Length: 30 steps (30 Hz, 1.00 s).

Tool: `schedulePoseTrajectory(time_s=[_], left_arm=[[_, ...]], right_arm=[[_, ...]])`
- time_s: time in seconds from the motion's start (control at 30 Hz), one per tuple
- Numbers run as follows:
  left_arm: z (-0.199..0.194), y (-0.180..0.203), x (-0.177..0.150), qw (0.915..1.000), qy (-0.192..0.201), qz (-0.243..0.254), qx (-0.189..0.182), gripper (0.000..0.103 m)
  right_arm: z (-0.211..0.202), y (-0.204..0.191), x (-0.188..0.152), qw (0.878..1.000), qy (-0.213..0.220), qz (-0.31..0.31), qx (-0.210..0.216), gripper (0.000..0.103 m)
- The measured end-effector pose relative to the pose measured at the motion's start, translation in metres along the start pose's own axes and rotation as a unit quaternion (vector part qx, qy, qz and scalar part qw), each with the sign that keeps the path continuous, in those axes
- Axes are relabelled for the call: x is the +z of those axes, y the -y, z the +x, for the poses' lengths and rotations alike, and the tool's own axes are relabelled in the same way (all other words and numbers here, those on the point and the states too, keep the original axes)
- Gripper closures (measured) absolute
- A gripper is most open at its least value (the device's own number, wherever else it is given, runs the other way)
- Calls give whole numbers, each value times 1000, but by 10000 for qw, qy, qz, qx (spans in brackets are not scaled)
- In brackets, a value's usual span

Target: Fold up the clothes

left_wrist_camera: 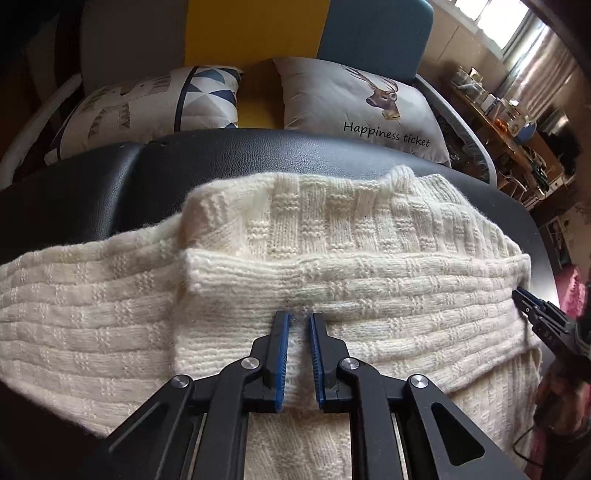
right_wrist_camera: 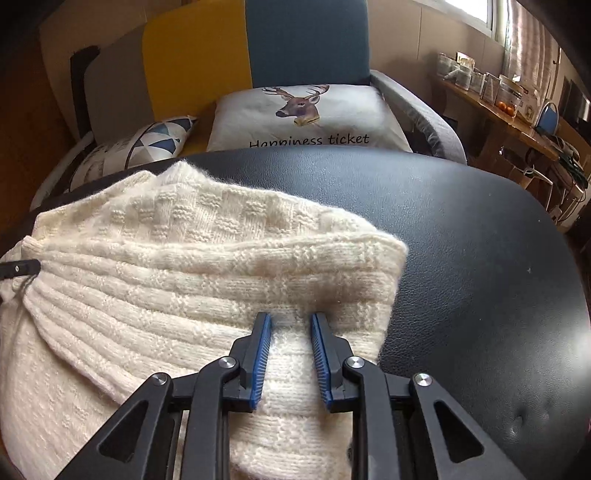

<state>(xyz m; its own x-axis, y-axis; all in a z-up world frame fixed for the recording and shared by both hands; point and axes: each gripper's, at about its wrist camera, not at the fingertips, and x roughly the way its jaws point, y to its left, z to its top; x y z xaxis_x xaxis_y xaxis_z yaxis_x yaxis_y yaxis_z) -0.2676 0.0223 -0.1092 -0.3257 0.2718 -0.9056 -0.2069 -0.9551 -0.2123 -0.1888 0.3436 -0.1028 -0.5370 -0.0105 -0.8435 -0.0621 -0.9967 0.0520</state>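
Grippers, left [left_wrist_camera: 300, 321] and right [right_wrist_camera: 291, 321], pinch the sweater [left_wrist_camera: 369, 236].

Daylit from a window [left_wrist_camera: 491, 22] at upper right, blown out to white in both views. Soft sheen across the black leather surface [right_wrist_camera: 461, 229]; faint shadow under the sweater [right_wrist_camera: 184, 266] fold. Strong fisheye bending toward the edges, dark vignette in every corner. Slightly soft at far right, sharp in the centre.
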Motion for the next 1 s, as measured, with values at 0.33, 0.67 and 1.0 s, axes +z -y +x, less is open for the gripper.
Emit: schedulePoseTrajectory(time_s=[0.33,0.67,1.0], left_arm=[[-23,166,61,9599,496,2032,-1864,78],[59,289,82,9149,-511,2996,-2658,64],[106,313,78,8862,-1371,3216,-3041,92]], right_arm=[[-48,-12,-51,9951,520,-38,842,81],[-33,-6,-65,9931,516,76,1052,80],[-32,-6,-67,9929,561,99,1048,80]])
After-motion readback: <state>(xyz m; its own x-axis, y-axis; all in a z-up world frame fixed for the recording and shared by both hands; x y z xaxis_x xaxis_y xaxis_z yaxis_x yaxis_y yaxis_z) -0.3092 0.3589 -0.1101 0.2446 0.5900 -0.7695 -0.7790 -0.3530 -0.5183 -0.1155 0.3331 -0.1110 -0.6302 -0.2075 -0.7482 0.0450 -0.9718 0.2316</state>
